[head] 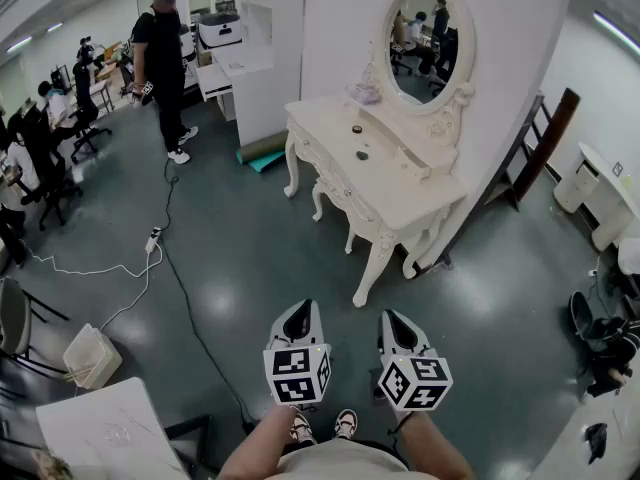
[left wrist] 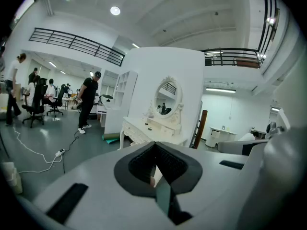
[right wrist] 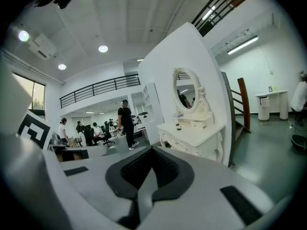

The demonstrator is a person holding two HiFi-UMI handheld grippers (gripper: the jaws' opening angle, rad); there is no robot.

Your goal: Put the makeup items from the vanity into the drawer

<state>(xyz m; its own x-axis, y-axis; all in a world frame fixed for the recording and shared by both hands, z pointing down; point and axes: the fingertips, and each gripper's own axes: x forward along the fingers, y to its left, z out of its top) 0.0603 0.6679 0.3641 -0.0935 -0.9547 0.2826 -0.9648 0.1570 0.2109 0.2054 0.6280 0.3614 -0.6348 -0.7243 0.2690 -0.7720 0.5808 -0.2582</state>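
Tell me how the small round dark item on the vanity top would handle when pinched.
The small round item looks low and squat, so it probably won't tip. Its round outline suggests it could roll if knocked onto its edge. It is tiny beside the vanity, so likely light.

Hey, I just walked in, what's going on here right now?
A person stands on the open floor, apart from the white vanity, holding the left tongs and right tongs out in front, both shut and empty. Two small dark makeup items sit on the vanity top below the oval mirror. Nothing has been picked up yet.
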